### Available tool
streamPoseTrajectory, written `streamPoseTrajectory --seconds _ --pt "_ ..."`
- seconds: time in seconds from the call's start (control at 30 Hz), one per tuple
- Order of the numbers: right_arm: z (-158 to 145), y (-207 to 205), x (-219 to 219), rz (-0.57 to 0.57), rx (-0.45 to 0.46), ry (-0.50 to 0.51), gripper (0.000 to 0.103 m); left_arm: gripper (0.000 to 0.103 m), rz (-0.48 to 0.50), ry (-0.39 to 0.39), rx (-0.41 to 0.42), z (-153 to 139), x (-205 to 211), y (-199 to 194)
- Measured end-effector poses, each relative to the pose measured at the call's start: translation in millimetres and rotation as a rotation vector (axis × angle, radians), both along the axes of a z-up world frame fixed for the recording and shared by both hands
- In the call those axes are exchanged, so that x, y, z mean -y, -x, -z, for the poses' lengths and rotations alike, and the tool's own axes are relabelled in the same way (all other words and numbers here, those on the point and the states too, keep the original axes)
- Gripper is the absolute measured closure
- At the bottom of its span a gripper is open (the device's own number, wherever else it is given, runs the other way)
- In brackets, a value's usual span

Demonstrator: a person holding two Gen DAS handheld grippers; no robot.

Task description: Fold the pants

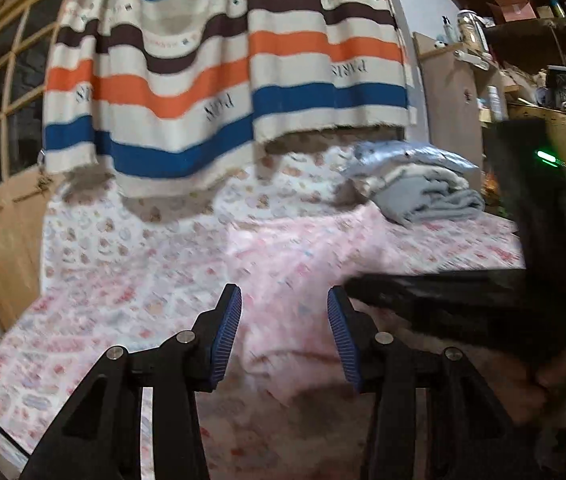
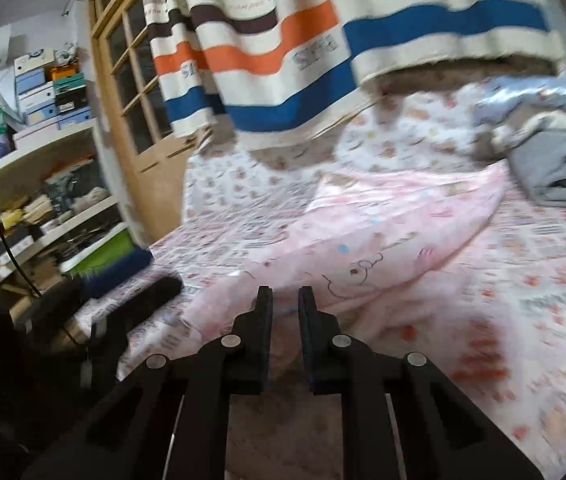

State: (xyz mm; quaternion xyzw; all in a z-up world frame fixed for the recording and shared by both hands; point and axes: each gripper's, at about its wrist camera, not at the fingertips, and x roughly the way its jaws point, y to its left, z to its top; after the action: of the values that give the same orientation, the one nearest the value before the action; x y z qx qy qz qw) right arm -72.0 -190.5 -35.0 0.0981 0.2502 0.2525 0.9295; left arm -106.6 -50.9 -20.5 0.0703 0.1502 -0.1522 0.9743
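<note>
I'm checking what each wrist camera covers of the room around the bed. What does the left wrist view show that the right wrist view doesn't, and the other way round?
Only the left wrist view: the cluttered shelves along the right side and a green light.

Only the right wrist view: white shelves with stacked boxes, and the cartoon outline print on the pink pants.

Both: the striped curtain, wooden door, patterned bedsheet, grey folded pile and the pants.

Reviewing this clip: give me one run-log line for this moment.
stage: gathering pink pants on bed | right claw: shut on pants edge | left claw: open above pants, nothing gripped | fold: not yet made
</note>
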Motion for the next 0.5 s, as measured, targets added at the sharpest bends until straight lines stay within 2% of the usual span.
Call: streamPoseTrajectory --seconds 0.07,0.13,0.2,0.3,0.37,0.47,0.5 --pt "3 -8 -1 -0.016 -0.019 -0.02 0.088 0.059 0.062 0.032 -0.051 5 1 1" --pt "7 -17 2 -0.063 -0.069 -0.072 0.088 0.065 0.126 0.052 -0.116 8 4 -2" --pt "9 -24 4 -0.084 -0.104 -0.092 0.088 0.064 0.18 0.06 -0.146 8 10 -4" --pt "6 -25 7 -0.09 -0.097 -0.094 0.088 0.064 0.164 0.026 -0.14 8 22 -12" --pt "1 -19 11 -0.087 -0.062 -0.093 0.088 0.065 0.168 0.012 -0.148 11 29 -20" --pt "-3 -5 15 -0.073 -0.014 -0.059 0.088 0.083 0.184 0.027 -0.21 18 34 -31" --pt "-3 -1 16 -0.06 -0.001 -0.039 0.088 0.085 0.175 0.028 -0.224 20 36 -34"
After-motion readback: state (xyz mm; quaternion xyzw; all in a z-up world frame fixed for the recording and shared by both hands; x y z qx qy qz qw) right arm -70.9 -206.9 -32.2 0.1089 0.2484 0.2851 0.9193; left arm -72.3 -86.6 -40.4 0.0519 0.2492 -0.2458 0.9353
